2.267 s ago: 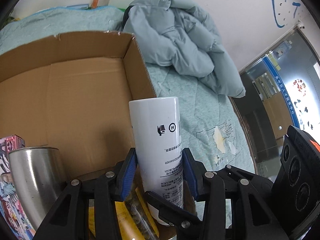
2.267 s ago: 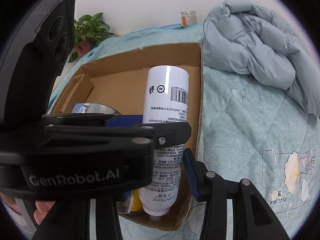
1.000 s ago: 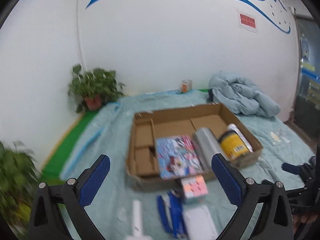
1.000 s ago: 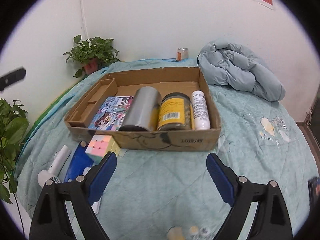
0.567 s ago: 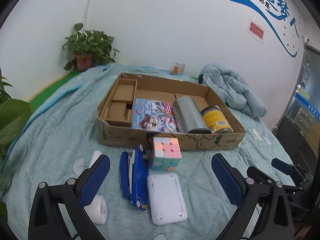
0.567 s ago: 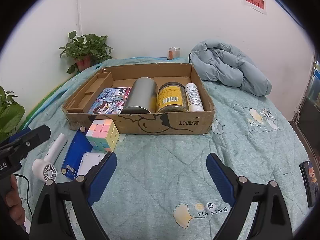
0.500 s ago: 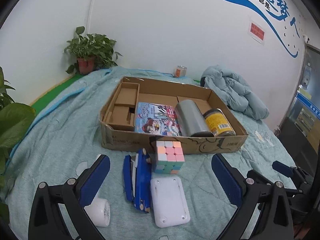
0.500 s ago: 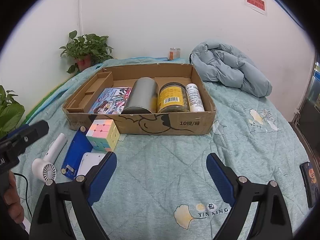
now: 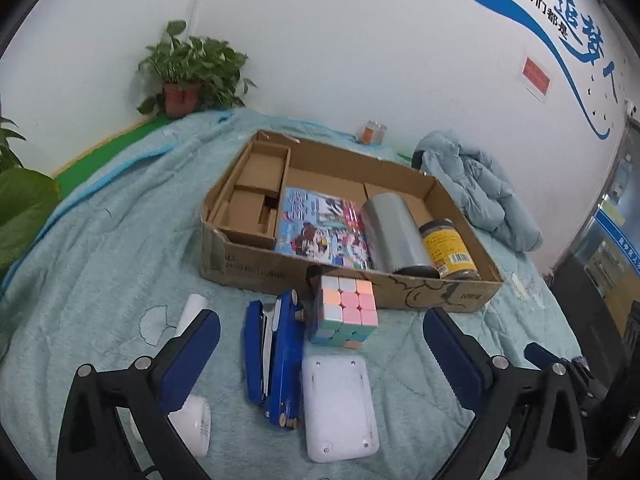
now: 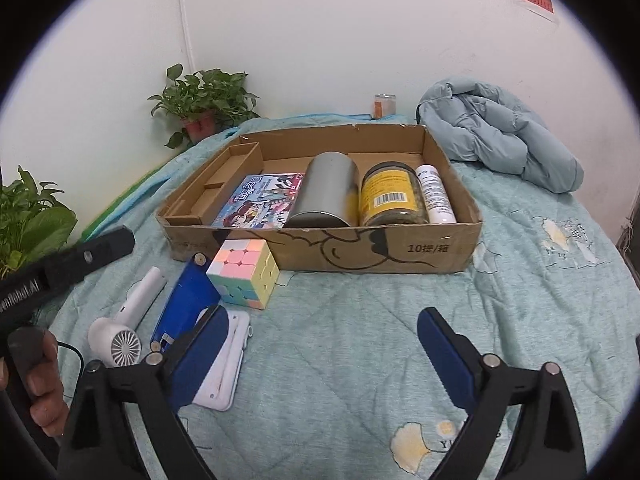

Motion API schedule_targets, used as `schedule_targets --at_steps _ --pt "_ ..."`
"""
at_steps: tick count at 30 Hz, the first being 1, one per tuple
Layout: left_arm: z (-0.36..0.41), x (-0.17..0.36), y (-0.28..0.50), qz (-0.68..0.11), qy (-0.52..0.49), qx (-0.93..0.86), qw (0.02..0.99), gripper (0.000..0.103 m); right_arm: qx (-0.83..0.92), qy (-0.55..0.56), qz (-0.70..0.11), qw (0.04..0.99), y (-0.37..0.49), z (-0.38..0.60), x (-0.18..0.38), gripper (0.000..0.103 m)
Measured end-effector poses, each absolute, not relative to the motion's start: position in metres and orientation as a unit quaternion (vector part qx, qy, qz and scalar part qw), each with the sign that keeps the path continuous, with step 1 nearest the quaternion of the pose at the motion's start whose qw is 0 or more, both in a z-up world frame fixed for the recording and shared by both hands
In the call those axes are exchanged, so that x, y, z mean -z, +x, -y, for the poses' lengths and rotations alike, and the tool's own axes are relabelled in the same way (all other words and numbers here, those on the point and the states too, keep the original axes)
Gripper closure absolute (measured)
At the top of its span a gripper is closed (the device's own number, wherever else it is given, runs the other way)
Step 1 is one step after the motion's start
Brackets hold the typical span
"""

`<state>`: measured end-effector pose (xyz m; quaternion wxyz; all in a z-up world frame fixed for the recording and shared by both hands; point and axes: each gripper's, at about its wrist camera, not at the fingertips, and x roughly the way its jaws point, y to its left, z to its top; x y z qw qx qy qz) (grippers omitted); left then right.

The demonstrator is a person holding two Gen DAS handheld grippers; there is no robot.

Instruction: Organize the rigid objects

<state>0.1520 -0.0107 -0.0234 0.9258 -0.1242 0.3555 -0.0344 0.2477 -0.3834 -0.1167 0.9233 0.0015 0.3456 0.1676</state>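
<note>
A cardboard box (image 10: 400, 252) on the bed holds a picture book (image 10: 256, 202), a steel cylinder (image 10: 326, 192), a yellow-labelled jar (image 10: 390, 196) and a white spray can (image 10: 434, 194). In front of it lie a pastel cube (image 9: 346, 312), a blue stapler (image 9: 276, 356), a flat white device (image 9: 338, 404) and a white handheld fan (image 10: 128, 320). My left gripper (image 9: 322, 326) hovers open just short of the cube and stapler, holding nothing. My right gripper (image 10: 324, 316) hangs over bare quilt, its jaws opening with nothing between them.
A crumpled blue jacket (image 10: 500, 140) lies at the back right of the bed. Potted plants (image 10: 202, 100) stand at the back left, and a small jar (image 10: 385, 106) sits by the wall. A person's hand (image 10: 40, 384) holds the left gripper's handle.
The white can that the left gripper held now lies in the box. Both grippers have drawn back, open. The left one has sunk and rolled toward the cube; the right has barely shifted.
</note>
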Motion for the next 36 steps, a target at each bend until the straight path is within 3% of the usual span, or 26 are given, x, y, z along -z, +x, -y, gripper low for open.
schedule_targets --at_steps 2,36 --pt "0.007 0.03 0.156 -0.364 -0.13 0.034 0.922 0.001 -0.185 0.006 -0.349 0.919 0.249 0.38 0.121 0.001" --pt "-0.015 0.084 0.174 -0.448 -0.163 0.058 0.877 0.001 -0.322 -0.079 -0.433 0.838 0.239 0.282 0.181 0.001"
